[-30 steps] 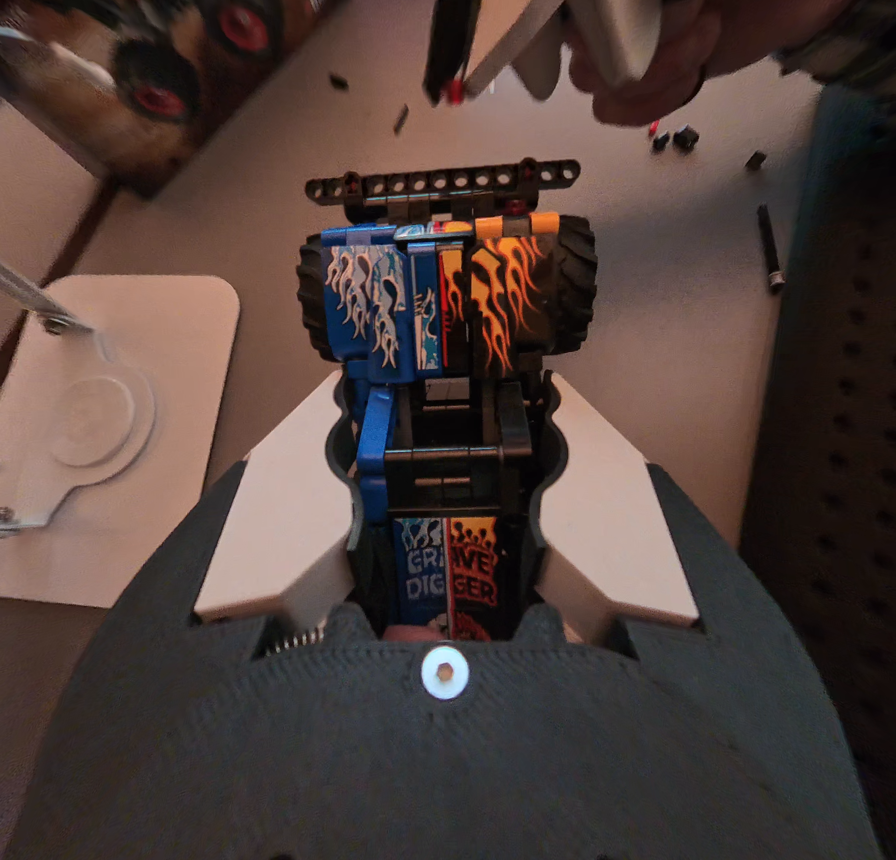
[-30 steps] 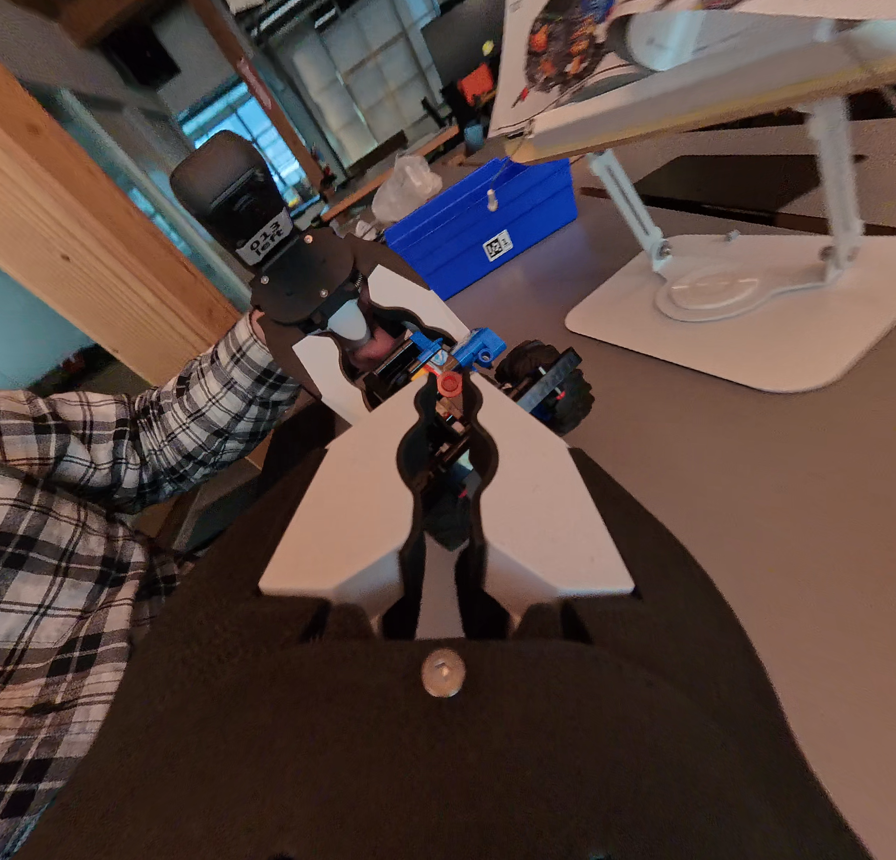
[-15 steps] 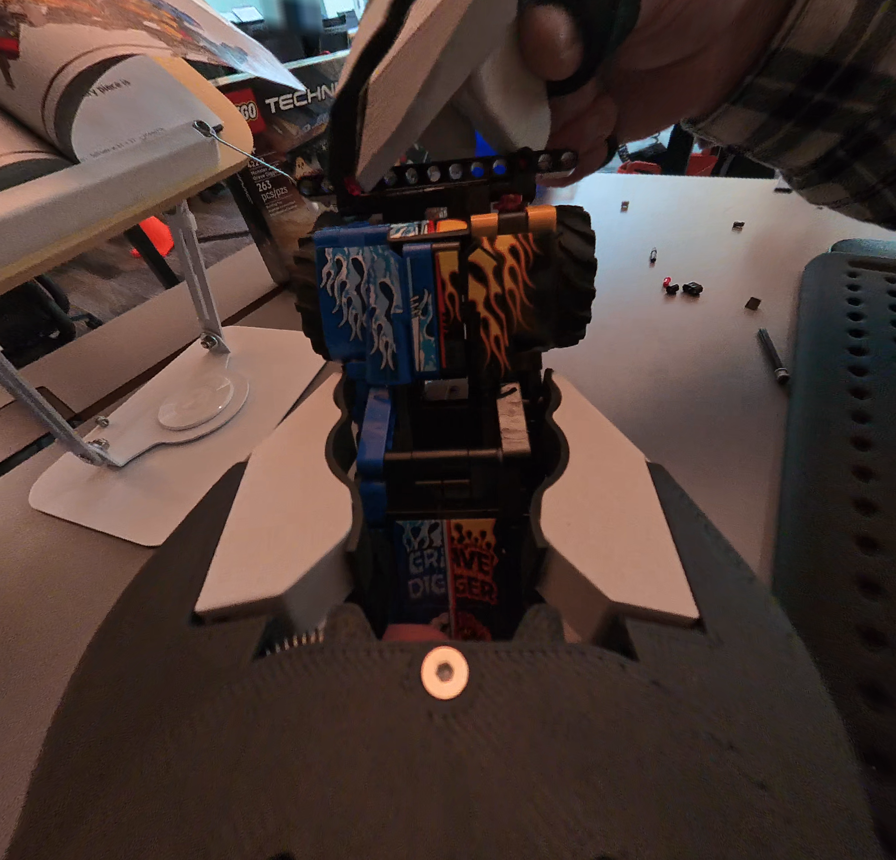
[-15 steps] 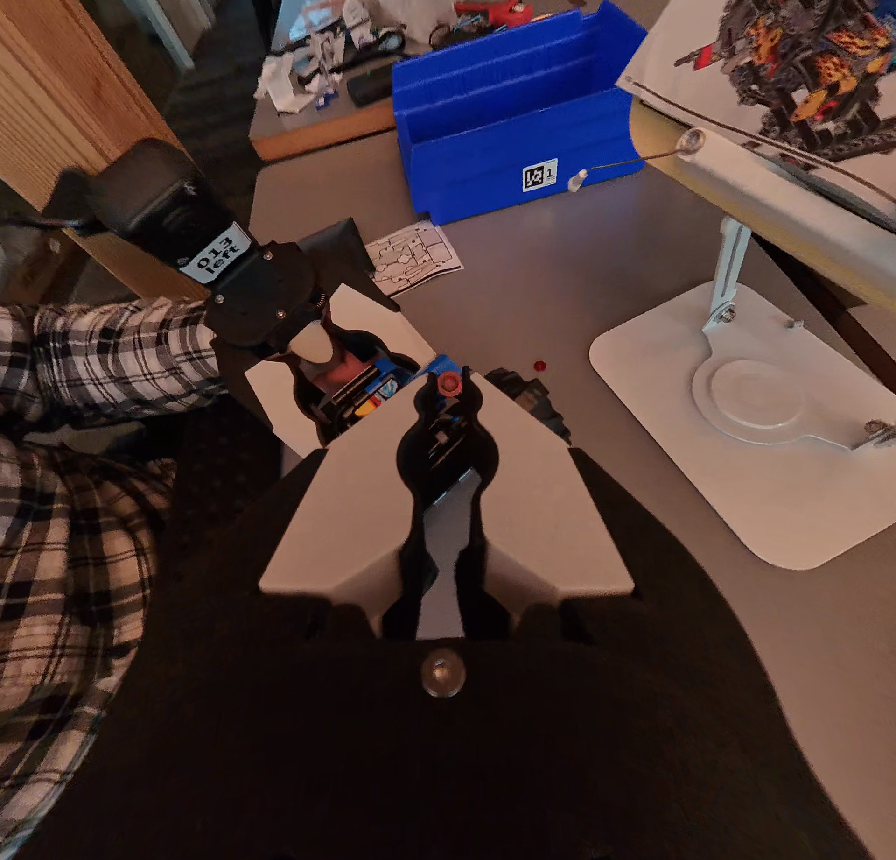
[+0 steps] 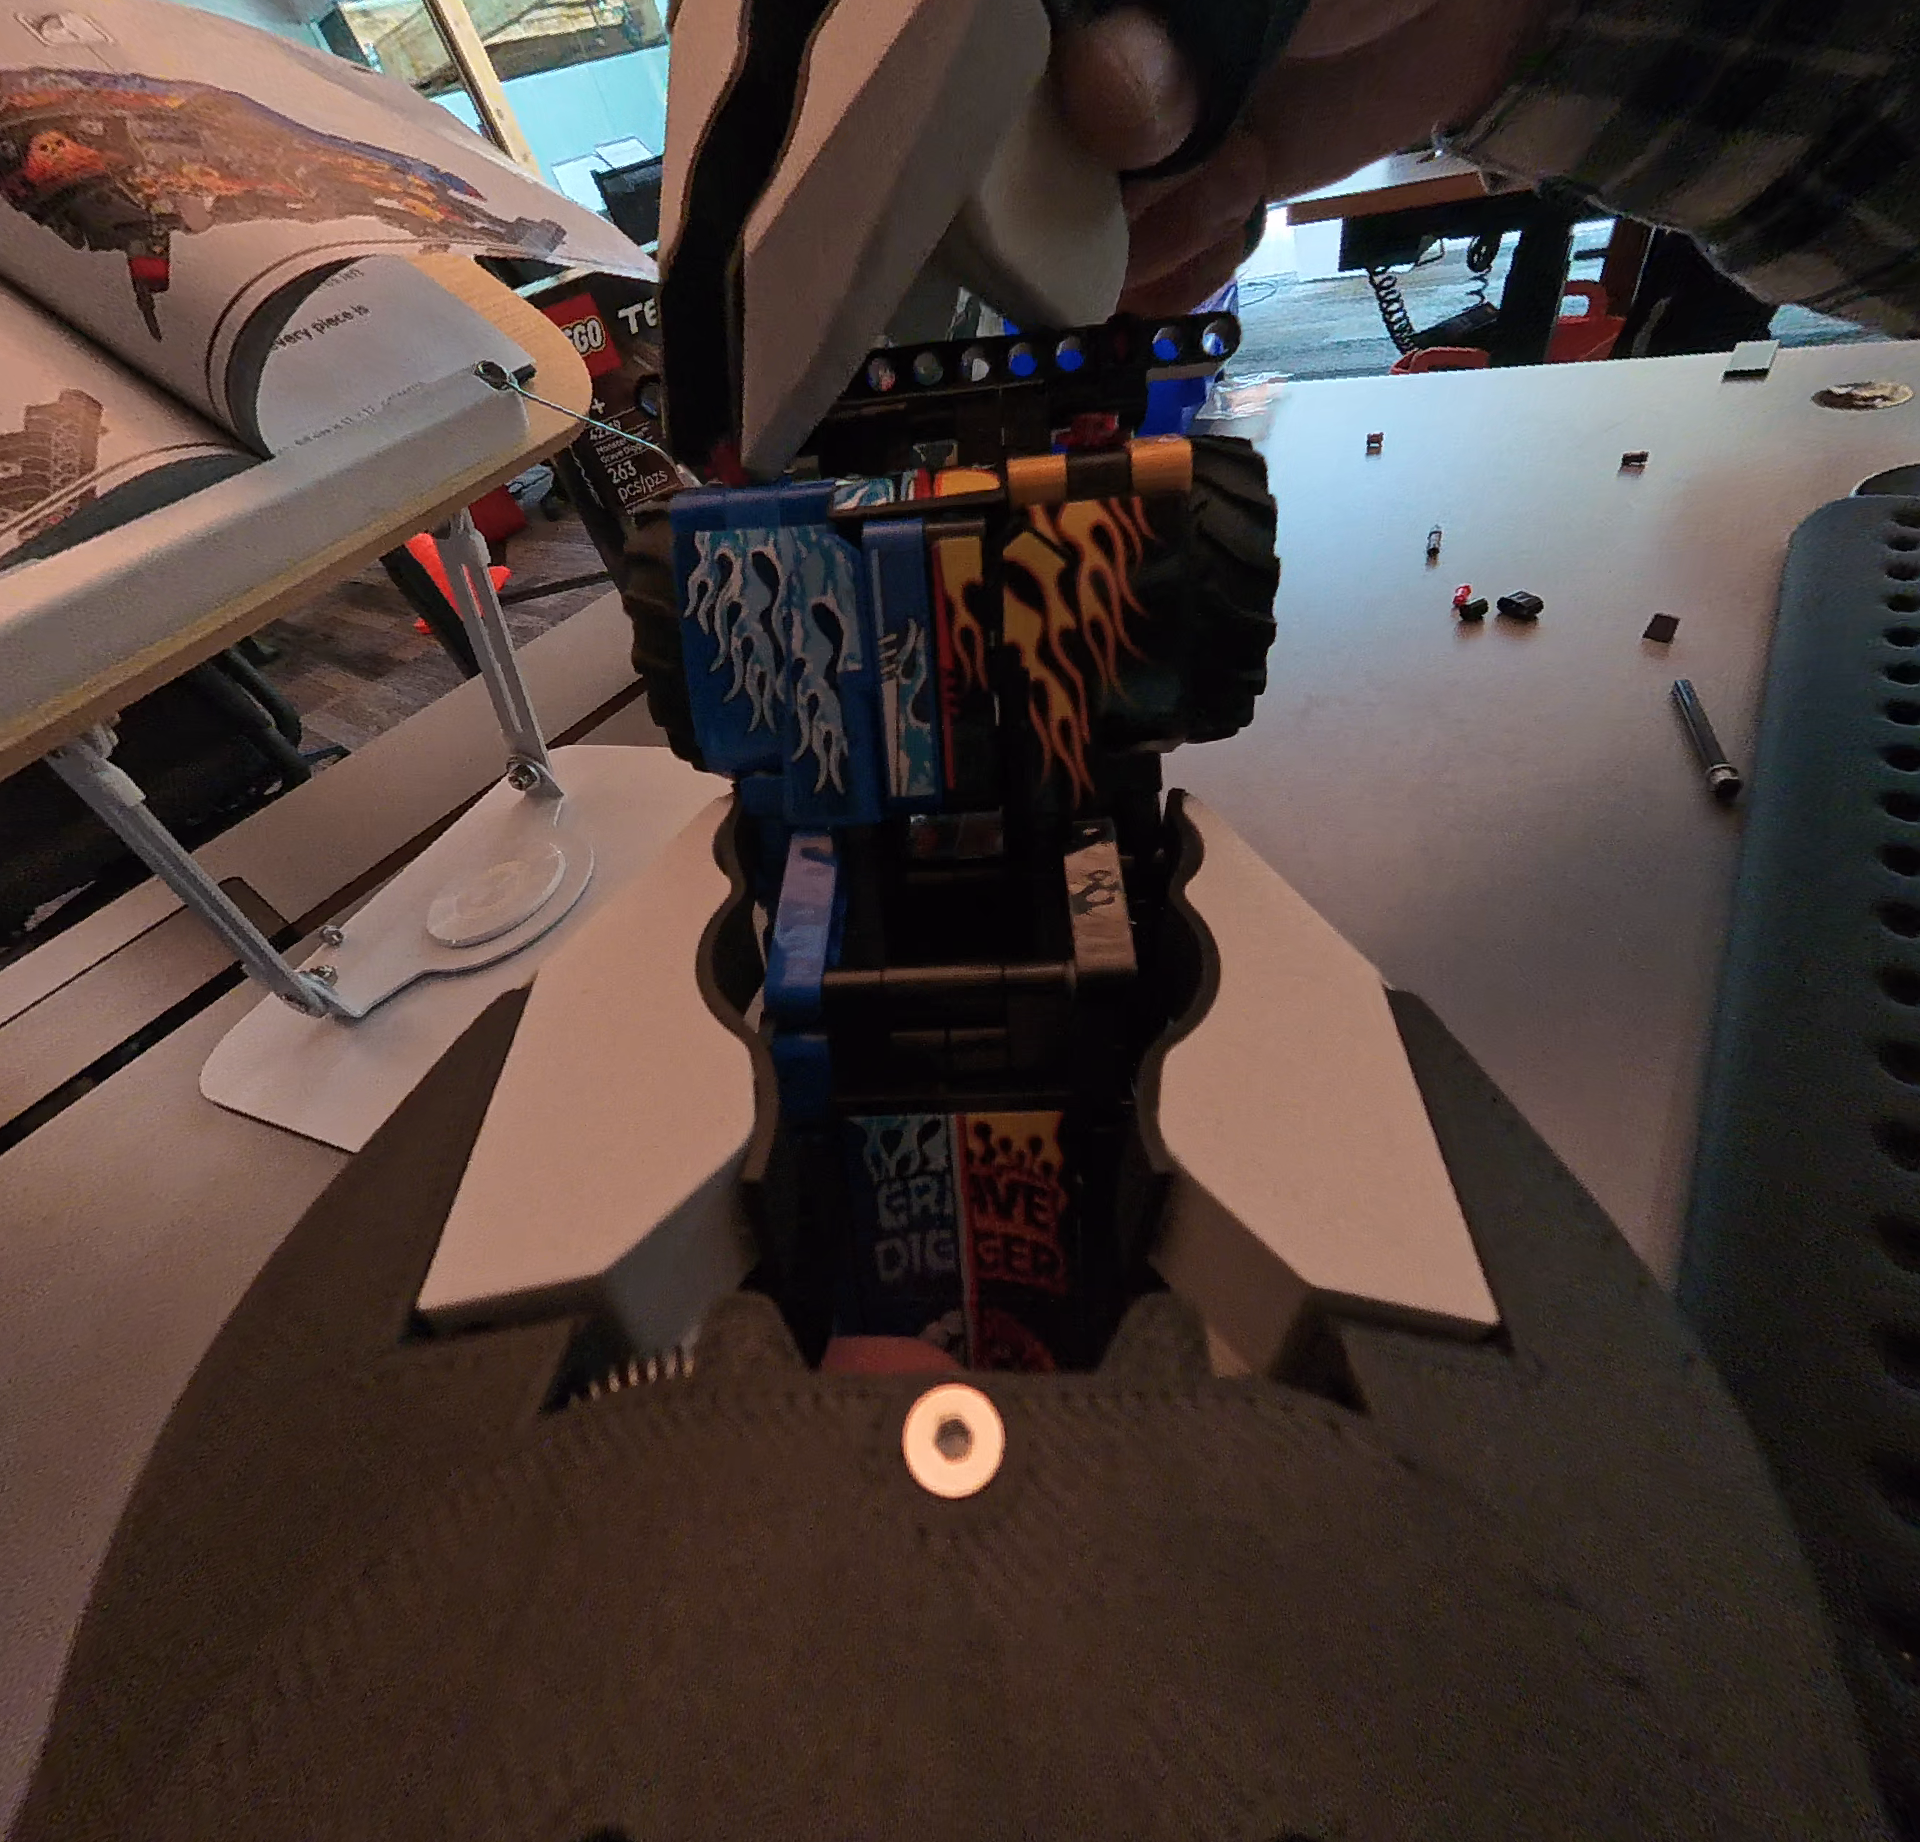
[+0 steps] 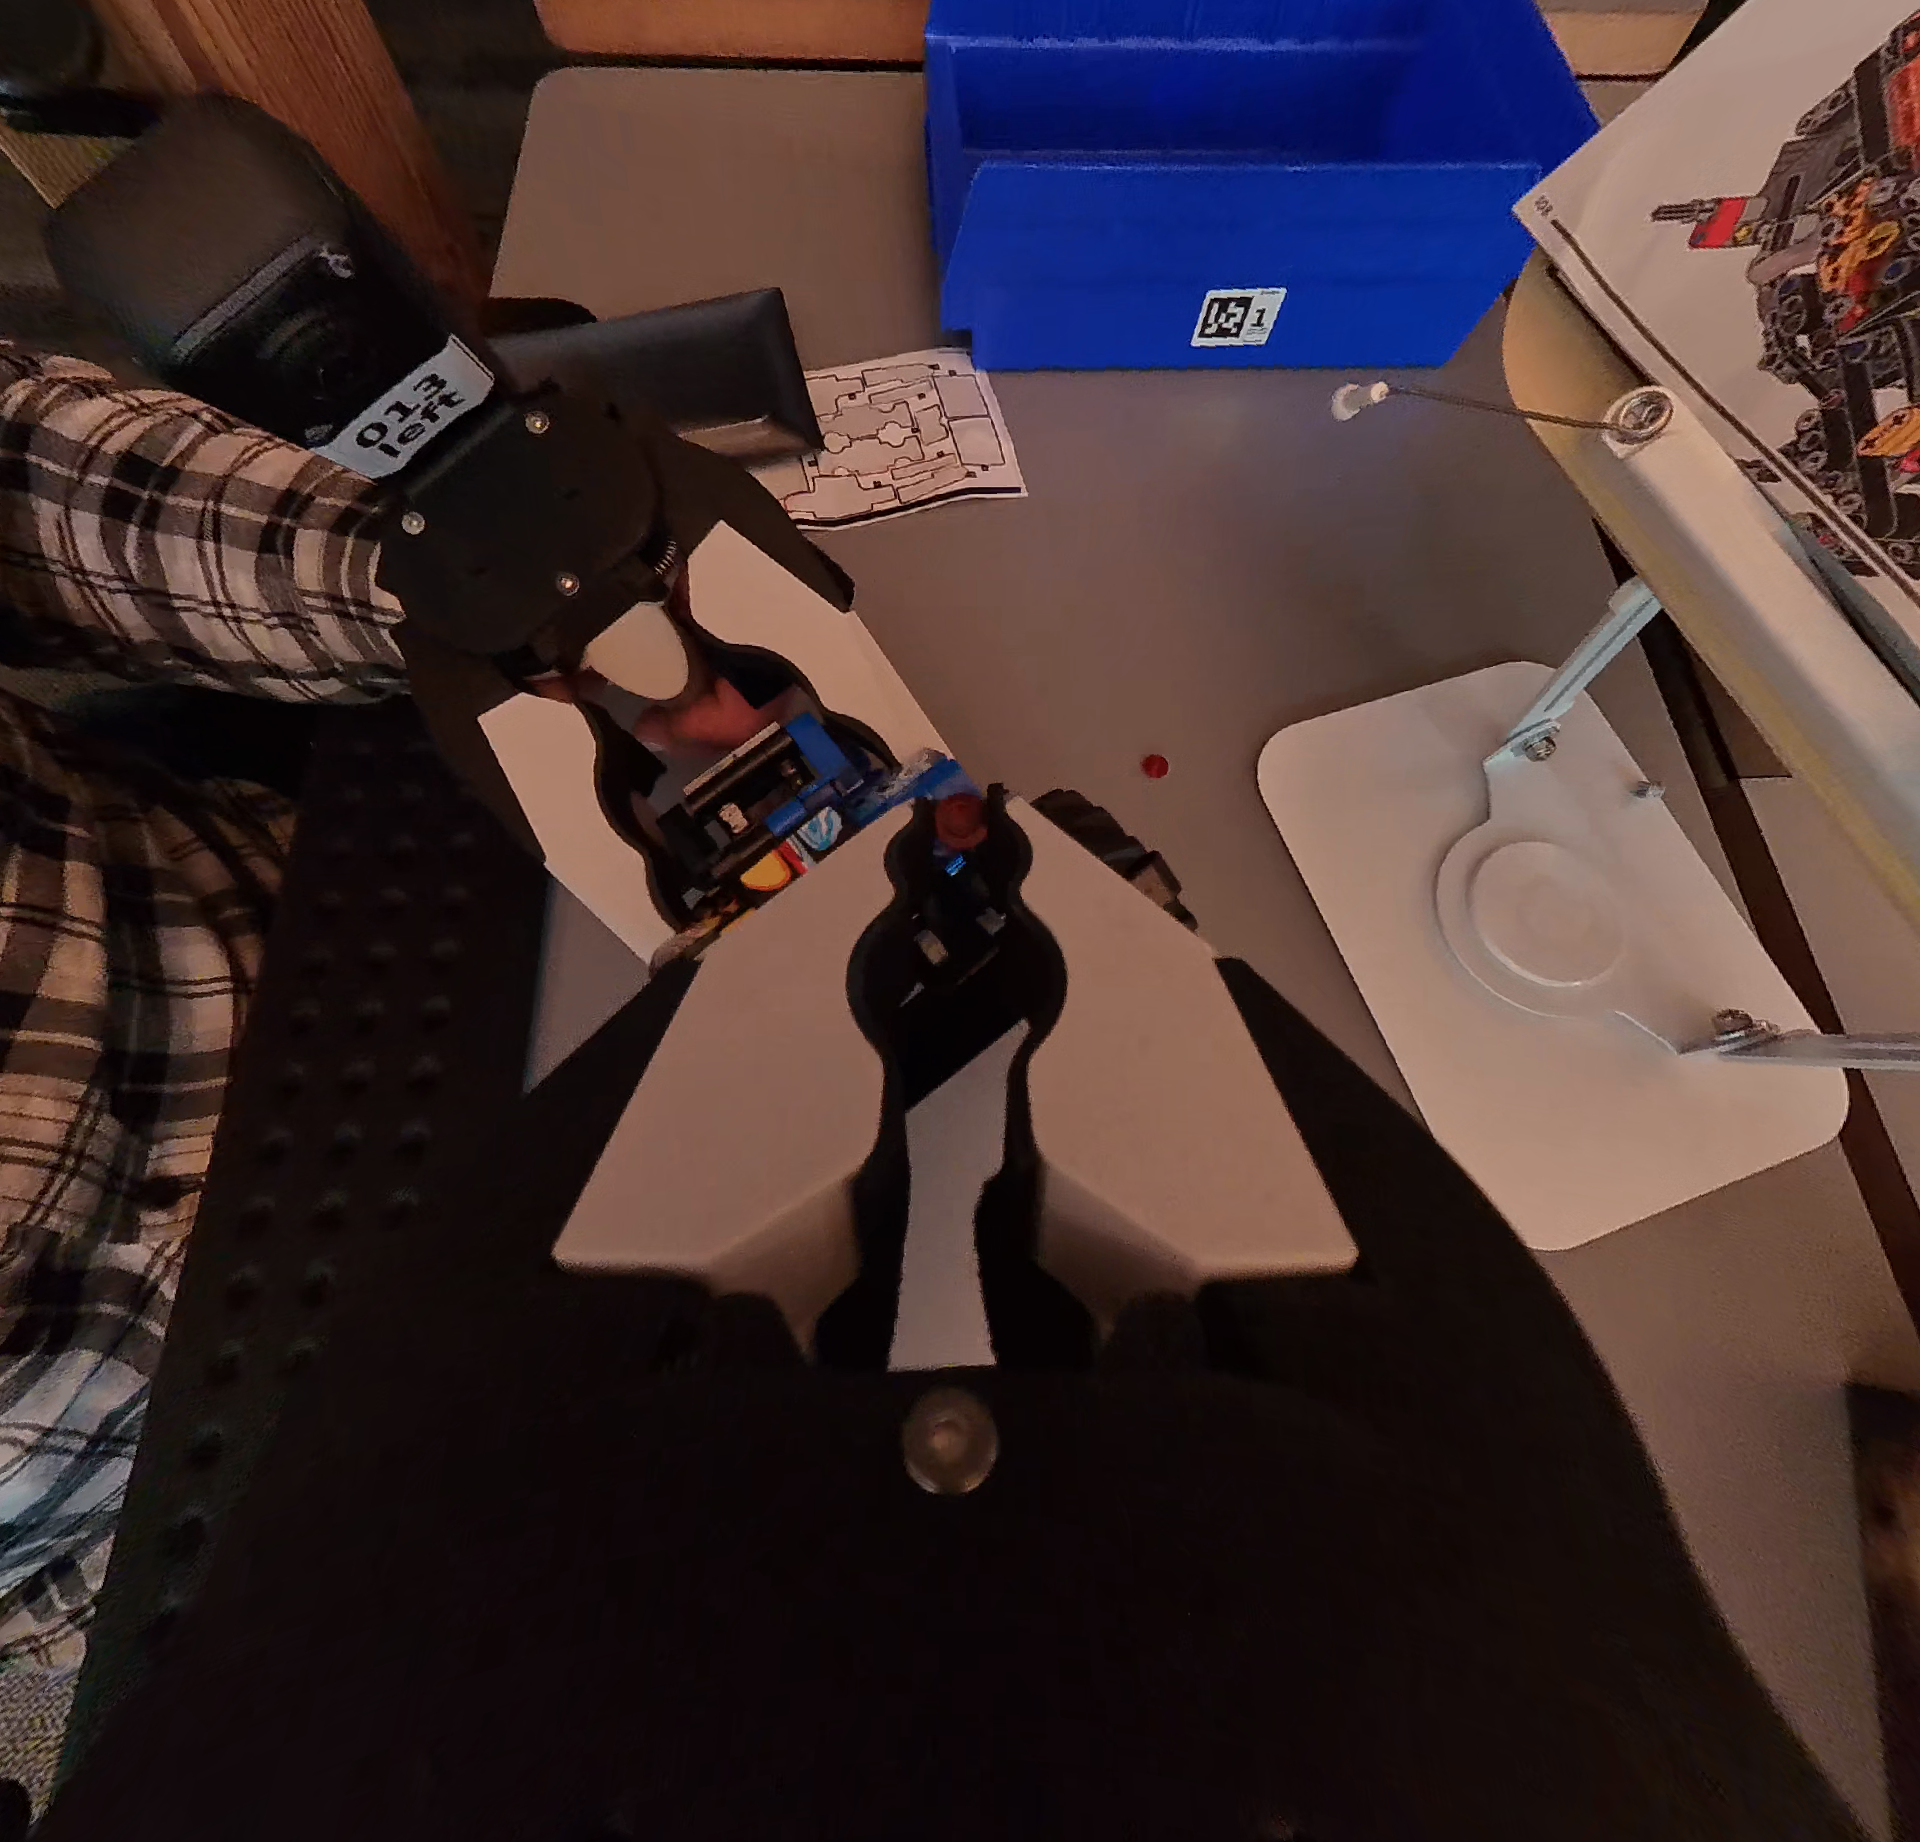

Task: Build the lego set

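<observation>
My left gripper (image 5: 951, 826) is shut on the lego truck (image 5: 935, 649), a blue and black body with flame stickers, black tyres and a black holed beam (image 5: 1049, 353) at its far end. It holds the truck above the grey table (image 5: 1455, 857). My right gripper (image 6: 958, 824) is shut on a small red pin (image 6: 958, 818) at its fingertips. It comes down from above onto the far left end of the truck, seen in the left wrist view (image 5: 727, 442). The pin tip touches the truck near the beam. The left gripper (image 6: 769, 753) with the truck (image 6: 790, 805) shows in the right wrist view.
An instruction book (image 5: 208, 265) lies on a white stand (image 5: 395, 1003) at left. Small loose parts (image 5: 1496, 606) and a dark axle (image 5: 1699, 738) lie on the table at right, beside a dark perforated mat (image 5: 1829, 961). A blue bin (image 6: 1226, 161), a paper sheet (image 6: 904, 436) and a red stud (image 6: 1153, 766) show. My right fingertips sit around 7 cm from my left ones. About 15 cm separates my left fingertips from the red stud (image 6: 1153, 766).
The left gripper has tilted the truck up from a downward look toward level. The right gripper with the red pin has come closer and down onto the truck's far left end.
</observation>
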`<state>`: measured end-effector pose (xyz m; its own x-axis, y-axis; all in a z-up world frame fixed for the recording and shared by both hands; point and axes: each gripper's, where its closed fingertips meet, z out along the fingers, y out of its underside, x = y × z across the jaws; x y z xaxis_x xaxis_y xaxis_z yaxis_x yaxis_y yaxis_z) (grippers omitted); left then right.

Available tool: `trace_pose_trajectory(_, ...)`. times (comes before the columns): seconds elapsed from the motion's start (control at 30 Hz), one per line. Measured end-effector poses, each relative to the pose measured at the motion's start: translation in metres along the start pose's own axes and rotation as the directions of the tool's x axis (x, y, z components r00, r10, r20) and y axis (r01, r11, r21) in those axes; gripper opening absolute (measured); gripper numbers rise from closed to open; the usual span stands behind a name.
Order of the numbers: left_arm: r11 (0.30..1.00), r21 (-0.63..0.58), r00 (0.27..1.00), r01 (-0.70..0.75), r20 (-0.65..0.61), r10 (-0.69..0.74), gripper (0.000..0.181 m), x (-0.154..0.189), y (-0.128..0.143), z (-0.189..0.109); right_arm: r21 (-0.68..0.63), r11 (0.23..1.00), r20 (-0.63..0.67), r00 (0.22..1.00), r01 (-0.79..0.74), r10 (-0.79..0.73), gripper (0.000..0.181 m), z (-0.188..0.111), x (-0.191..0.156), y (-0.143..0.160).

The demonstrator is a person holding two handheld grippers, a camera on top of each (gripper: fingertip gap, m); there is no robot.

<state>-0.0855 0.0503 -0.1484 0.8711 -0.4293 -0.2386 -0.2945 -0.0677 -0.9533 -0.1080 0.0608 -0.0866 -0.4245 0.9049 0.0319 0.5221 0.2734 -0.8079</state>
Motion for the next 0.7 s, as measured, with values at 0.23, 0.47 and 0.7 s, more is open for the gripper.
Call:
trace_pose_trajectory(0.23, 1.000, 0.003, 1.000, 0.015, 0.002, -0.015, 0.076, -0.0014, 0.0008, -0.0012, -0.034, 0.999, -0.002, 1.000, 0.017, -0.017, 0.008, 0.0002, -0.0013, 0.0024)
trace_pose_trajectory(0.47, 1.000, 0.003, 1.000, 0.015, 0.003, -0.015, 0.075, -0.0012, 0.0006, -0.0011, -0.023, 1.000, 0.013, 1.000, -0.002, 0.002, 0.008, 0.0016, -0.0030, 0.0019)
trace_pose_trajectory(0.7, 1.000, 0.005, 1.000, 0.026, 0.001, -0.026, 0.075, -0.0020, 0.0010, -0.0009, -0.037, 0.999, 0.012, 1.000, -0.020, 0.021, 0.010, 0.0026, -0.0010, 0.0039)
